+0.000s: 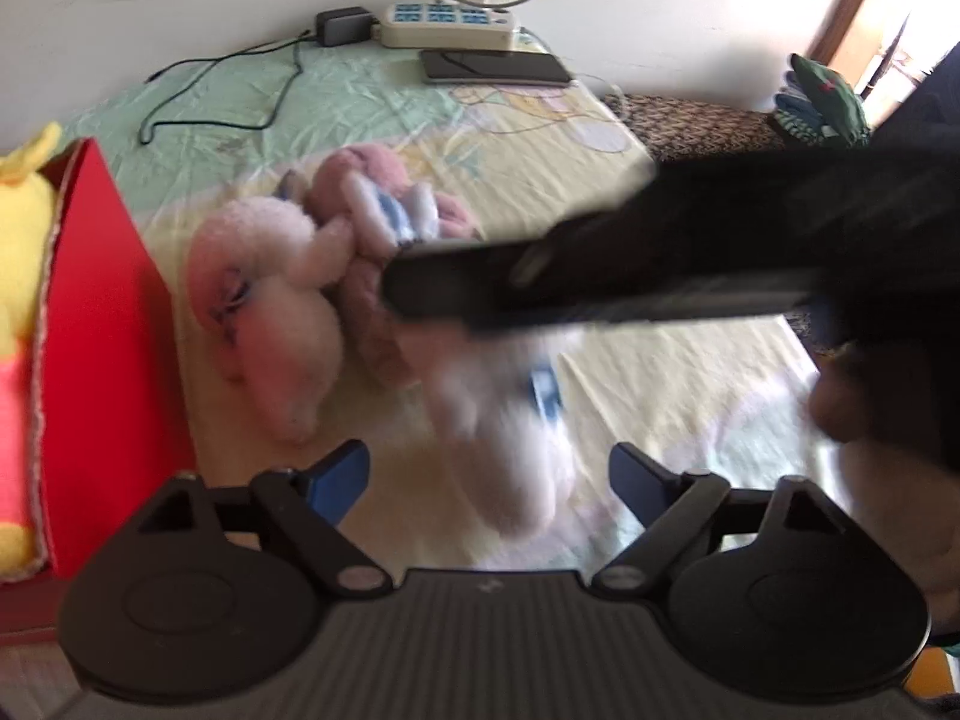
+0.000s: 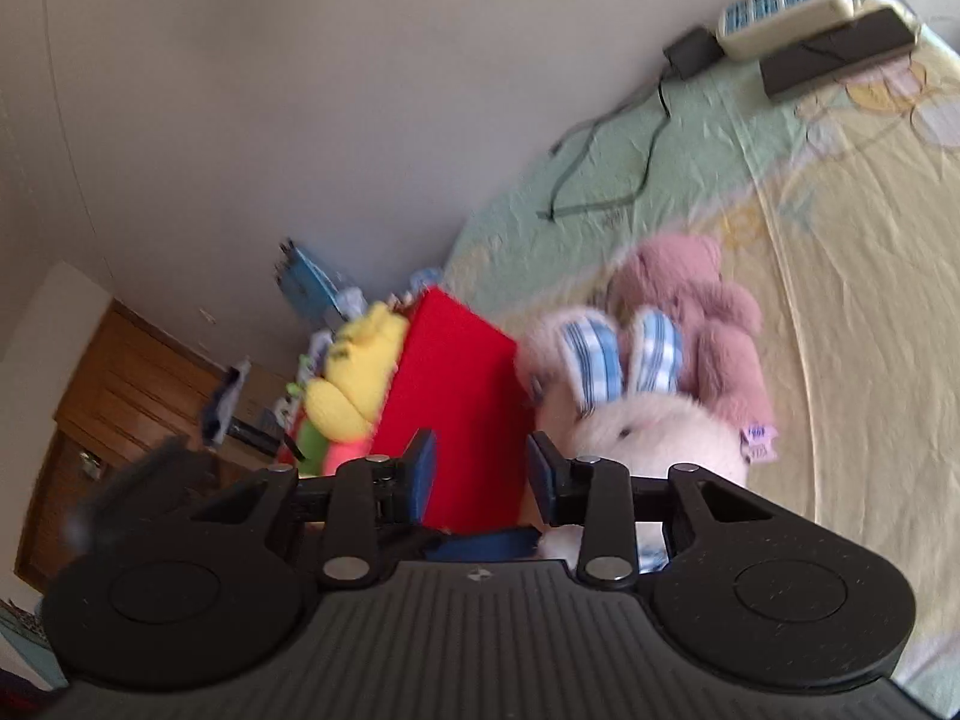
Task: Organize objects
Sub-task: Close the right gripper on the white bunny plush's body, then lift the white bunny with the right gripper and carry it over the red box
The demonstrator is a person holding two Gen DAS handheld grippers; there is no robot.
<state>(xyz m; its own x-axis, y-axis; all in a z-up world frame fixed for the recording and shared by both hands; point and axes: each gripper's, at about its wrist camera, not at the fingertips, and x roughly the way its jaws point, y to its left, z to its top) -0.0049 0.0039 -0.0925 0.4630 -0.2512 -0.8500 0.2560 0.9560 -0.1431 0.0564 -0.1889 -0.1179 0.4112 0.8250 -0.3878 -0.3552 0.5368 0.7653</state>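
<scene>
A pale pink plush rabbit (image 1: pixel 270 324) with blue checked ears lies on the bed beside a darker pink plush bear (image 1: pixel 372 276). Both show in the right wrist view, rabbit (image 2: pixel 648 420) in front, bear (image 2: pixel 708 324) behind. A red box (image 1: pixel 96 324) at the left holds a yellow plush toy (image 1: pixel 18 228); the box (image 2: pixel 468 396) and yellow toy (image 2: pixel 354 384) also show in the right wrist view. My left gripper (image 1: pixel 489 474) is open above a blurred white plush leg. My right gripper (image 2: pixel 480 474) is open over the box edge; from the left wrist view it reaches in dark and blurred (image 1: pixel 540 282).
A power strip (image 1: pixel 447 21), a black adapter (image 1: pixel 342 27) with a cable and a dark phone (image 1: pixel 495 66) lie at the far edge of the bedsheet (image 1: pixel 660 396) by the wall. Wooden furniture (image 2: pixel 120 396) stands beyond the box.
</scene>
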